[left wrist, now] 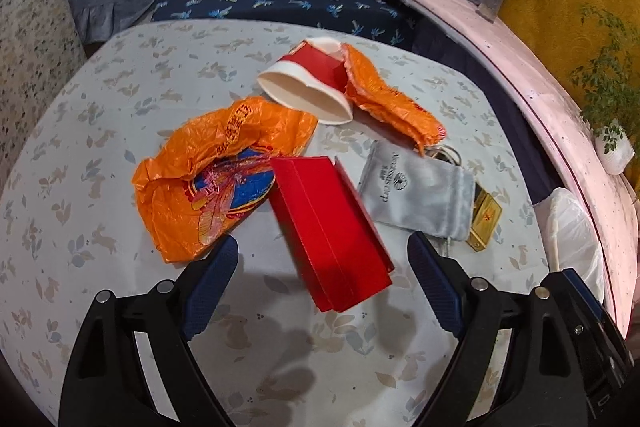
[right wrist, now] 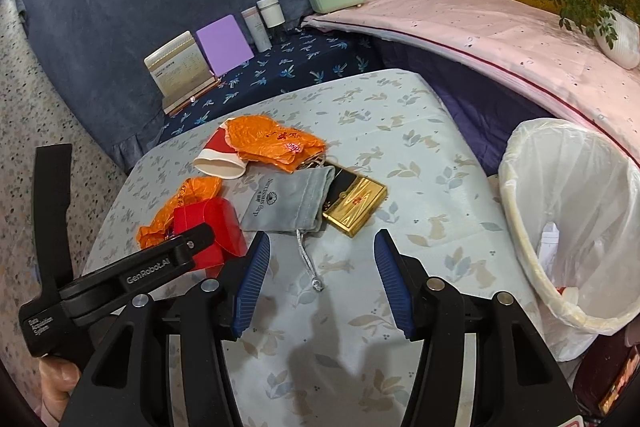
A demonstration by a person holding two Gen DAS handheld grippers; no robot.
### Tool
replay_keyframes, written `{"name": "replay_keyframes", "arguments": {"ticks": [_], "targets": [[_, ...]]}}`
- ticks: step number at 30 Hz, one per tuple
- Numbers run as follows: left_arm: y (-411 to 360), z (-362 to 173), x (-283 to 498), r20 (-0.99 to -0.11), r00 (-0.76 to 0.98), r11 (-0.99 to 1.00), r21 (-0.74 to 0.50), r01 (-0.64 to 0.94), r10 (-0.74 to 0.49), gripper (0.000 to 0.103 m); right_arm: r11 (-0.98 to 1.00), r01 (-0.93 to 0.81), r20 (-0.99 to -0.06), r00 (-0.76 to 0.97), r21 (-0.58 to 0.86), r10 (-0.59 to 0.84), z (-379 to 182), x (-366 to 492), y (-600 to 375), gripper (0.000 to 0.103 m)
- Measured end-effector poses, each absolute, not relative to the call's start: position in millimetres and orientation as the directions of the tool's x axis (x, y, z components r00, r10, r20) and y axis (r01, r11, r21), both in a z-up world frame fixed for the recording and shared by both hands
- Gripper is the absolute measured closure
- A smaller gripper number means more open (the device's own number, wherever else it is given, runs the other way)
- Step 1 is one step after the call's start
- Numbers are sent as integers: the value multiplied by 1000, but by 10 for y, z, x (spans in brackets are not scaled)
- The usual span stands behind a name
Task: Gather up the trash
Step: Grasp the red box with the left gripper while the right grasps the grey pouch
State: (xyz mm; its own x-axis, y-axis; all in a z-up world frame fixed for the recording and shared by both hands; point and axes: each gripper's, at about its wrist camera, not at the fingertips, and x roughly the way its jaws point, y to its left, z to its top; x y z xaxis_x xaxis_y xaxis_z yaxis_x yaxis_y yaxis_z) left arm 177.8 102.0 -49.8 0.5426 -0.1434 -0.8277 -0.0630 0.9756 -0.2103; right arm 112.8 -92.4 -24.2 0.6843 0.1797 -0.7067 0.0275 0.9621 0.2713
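On the counter (left wrist: 120,75), under its pale leaf-print cloth, the trash lies in a loose cluster: a red folded carton (left wrist: 328,227) in the middle, a crumpled orange plastic bag (left wrist: 208,183) touching its left side, and beyond them a crushed red-and-white paper cup (left wrist: 308,83) with a second orange wrapper (left wrist: 392,107) against it. A grey drawstring pouch (left wrist: 416,187) and a gold box (left wrist: 486,221) lie just to the right of the carton, the pouch overlapping the box.

The likeliest slip is a mixed grab: the carton overlaps the orange bag, so a closing bite could drag the bag half along and spill it short of the bin. The pouch and gold box may not be trash at all, and they sit close enough to be swept up by mistake. The carton is flat and slick-looking, so it could slide out of a shallow pinch.

The left gripper (left wrist: 324,259) hovers over the near end of the carton, jaws spread wide and gripping nothing. The right gripper (right wrist: 322,263) is about half open, also empty, above the pouch's silver cord (right wrist: 308,263). The white-lined bin (right wrist: 568,219) stands just beside the counter at the right.
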Motion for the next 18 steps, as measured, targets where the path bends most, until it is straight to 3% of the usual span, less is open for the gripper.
{"name": "replay_keyframes", "arguments": {"ticks": [5,11,13,16,18], "targets": [[1058,-582,1855,-836,522,968,-240,-70,-170,28,960,23,-721,665,281,195,-350,1242,-878,50],[1076,-634,1931,-835,501,958,-284,-36,-228,60,951,24,-737,638,307,222,-493,1394,-829,50],[1074,-628,1944,-831,499,955,-295,-23,-245,79,952,21,-742,632,306,224,-534,1435,-796,50],[1072,-601,1950,-826,498,952,-307,-2,-265,94,953,17,-750,621,302,227,-599,1496,-760,51],[1071,-572,1949,-821,501,950,-312,7,-274,97,953,14,-755,613,304,232,-644,1542,-736,52]]}}
